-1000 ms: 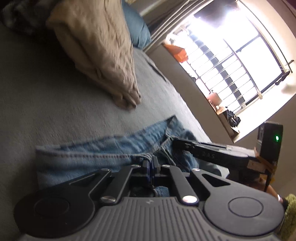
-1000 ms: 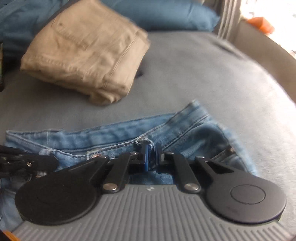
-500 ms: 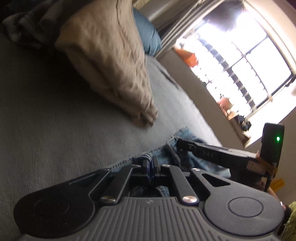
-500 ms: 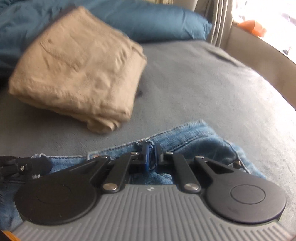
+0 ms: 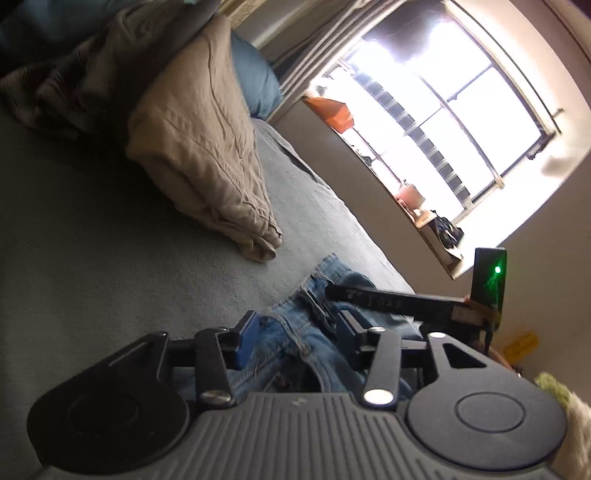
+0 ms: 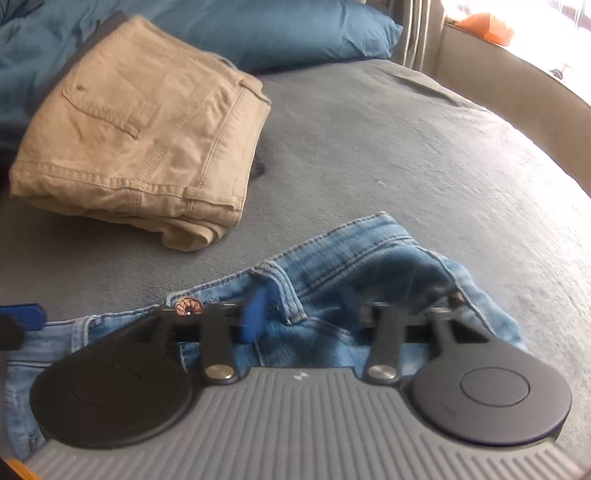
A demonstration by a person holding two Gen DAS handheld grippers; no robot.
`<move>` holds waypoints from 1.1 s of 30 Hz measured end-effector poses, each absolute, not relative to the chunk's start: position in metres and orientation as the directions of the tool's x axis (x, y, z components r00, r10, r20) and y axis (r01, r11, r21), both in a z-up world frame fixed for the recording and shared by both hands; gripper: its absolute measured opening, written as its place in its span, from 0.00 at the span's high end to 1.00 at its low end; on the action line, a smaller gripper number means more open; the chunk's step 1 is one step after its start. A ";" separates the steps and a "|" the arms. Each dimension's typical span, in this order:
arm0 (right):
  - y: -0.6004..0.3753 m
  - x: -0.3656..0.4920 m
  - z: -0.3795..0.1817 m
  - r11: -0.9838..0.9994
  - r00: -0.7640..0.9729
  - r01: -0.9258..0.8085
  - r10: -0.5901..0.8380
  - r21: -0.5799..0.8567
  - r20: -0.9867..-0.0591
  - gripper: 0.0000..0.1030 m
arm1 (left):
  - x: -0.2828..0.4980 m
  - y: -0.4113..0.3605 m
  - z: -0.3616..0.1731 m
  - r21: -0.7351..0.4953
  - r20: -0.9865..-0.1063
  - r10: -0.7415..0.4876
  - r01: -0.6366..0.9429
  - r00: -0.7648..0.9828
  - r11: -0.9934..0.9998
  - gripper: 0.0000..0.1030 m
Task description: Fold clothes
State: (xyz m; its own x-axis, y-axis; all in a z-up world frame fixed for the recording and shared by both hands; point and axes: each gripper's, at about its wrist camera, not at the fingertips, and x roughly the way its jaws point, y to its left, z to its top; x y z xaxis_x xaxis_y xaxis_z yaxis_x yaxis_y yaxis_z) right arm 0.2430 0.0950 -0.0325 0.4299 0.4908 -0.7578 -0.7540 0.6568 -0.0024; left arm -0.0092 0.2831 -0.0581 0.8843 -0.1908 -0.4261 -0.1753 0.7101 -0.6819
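Observation:
Blue jeans (image 6: 354, 258) lie bunched on the grey bed, waistband and copper button (image 6: 188, 306) toward me. My right gripper (image 6: 306, 314) hovers over the waistband with its jaws opening; denim lies between the pads but they do not press it. My left gripper (image 5: 295, 332) is over the same jeans (image 5: 291, 339), jaws also opening, with fabric between the blue pads and no squeeze. In the left wrist view the right gripper's finger (image 5: 388, 299) crosses just beyond. The left gripper's blue pad (image 6: 22, 314) shows at the right wrist view's left edge.
Folded tan trousers (image 6: 140, 136) sit on the grey bedcover (image 6: 388, 155) just beyond the jeans. Blue pillows (image 6: 280, 33) lie behind them, and a dark crumpled garment (image 5: 66, 88) is at the far left. A bright window (image 5: 443, 110) and low wall border the bed's right side.
Both grippers were shut on the jeans' waistband and have now spread their jaws, letting the denim go. The left gripper has drawn back and up.

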 end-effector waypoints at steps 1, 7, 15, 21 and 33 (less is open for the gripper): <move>0.090 0.242 -0.028 0.656 0.426 -0.755 0.498 0.007 -0.755 0.49 | -0.016 0.284 -0.056 -0.681 -0.428 -0.201 -0.168 0.881 0.713 0.54; 0.060 0.260 0.001 0.690 0.450 -0.718 0.556 0.087 -0.699 0.32 | -0.052 0.297 -0.057 -0.670 -0.497 -0.175 -0.247 0.850 0.700 0.54; 0.041 0.354 -0.010 0.763 0.338 -0.533 0.587 0.364 -0.736 0.21 | -0.061 0.313 -0.086 -0.719 -0.568 -0.189 -0.372 0.801 0.587 0.49; 0.063 0.397 -0.044 0.788 0.181 -0.467 0.529 0.401 -0.829 0.21 | -0.048 0.313 -0.100 -0.762 -0.552 -0.235 -0.369 0.800 0.532 0.54; 0.083 0.390 -0.050 0.758 0.121 -0.554 0.481 0.343 -0.868 0.81 | -0.040 0.307 -0.111 -0.783 -0.536 -0.215 -0.386 0.817 0.487 0.89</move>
State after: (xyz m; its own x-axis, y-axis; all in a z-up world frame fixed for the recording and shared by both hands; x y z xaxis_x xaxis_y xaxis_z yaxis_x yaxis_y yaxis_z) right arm 0.3896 0.0834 -0.0502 0.1213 0.4810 -0.8683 -0.5544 0.7584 0.3427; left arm -0.0402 0.3066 -0.1106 0.8166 -0.2145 -0.5359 -0.3863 0.4868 -0.7834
